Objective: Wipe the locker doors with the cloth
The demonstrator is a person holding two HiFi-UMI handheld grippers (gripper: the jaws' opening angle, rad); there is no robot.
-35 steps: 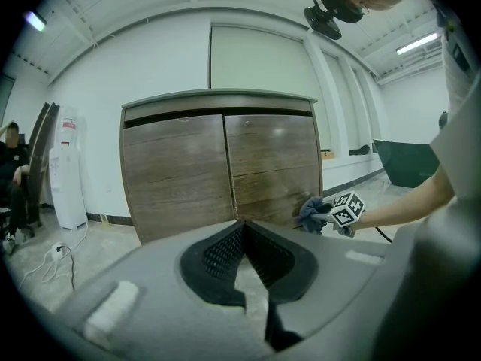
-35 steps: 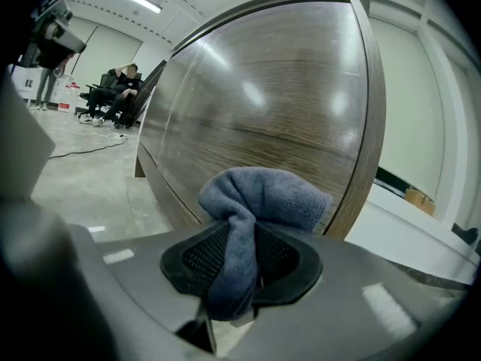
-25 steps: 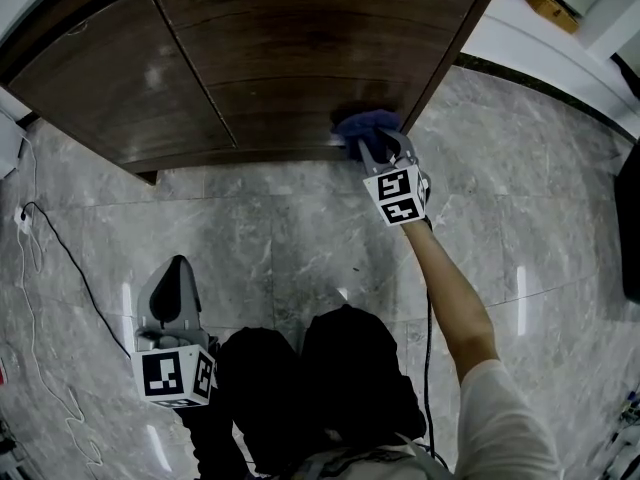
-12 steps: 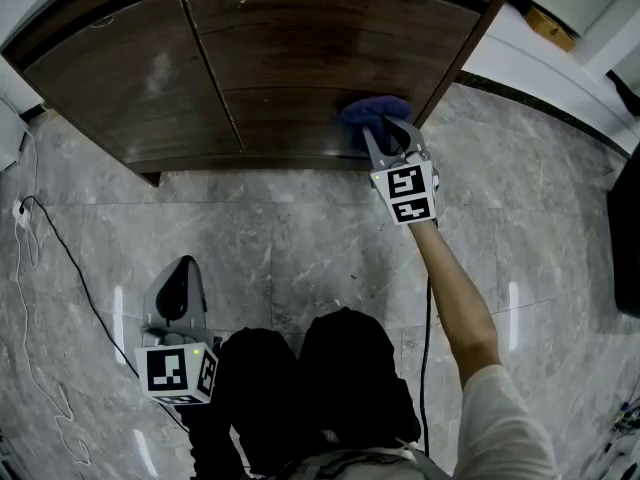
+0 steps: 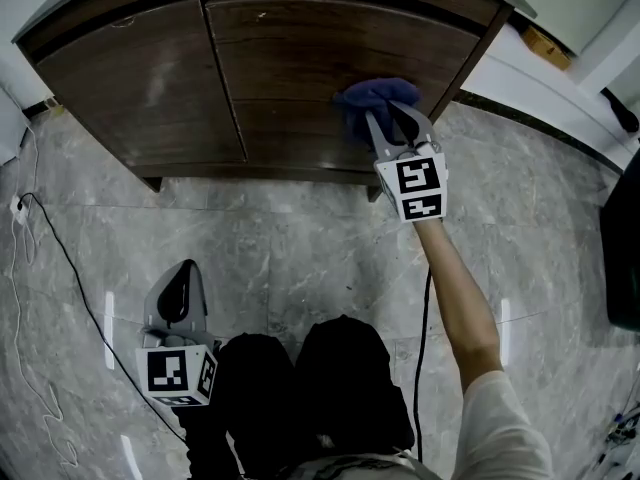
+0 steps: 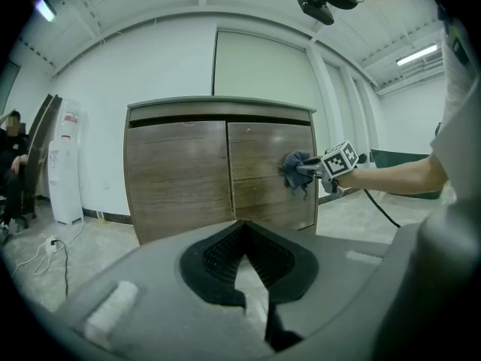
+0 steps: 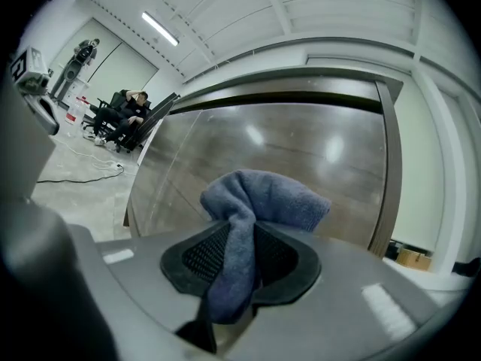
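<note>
A dark wooden locker has a left door [image 5: 130,78] and a right door [image 5: 290,48]. A blue cloth [image 5: 375,101] is pressed on the right door near its right edge, about mid-height. My right gripper [image 5: 386,120] is shut on the cloth, which bunches out ahead of the jaws in the right gripper view [image 7: 259,198]. The left gripper view shows the cloth [image 6: 295,168] against the right door [image 6: 263,153] from afar. My left gripper [image 5: 178,286] hangs low over the floor by the person's legs, far from the locker, shut with nothing in it [image 6: 242,229].
A thin cable [image 5: 60,253] trails over the grey marble floor at the left. A white appliance [image 6: 66,168] stands left of the locker, and a seated person [image 6: 10,138] is beyond it. A white wall base [image 5: 540,68] runs at the right. The person's dark legs [image 5: 310,388] are below.
My right gripper has slid the cloth up the right door from its bottom edge to about mid-height. The left gripper has stayed low in place.
</note>
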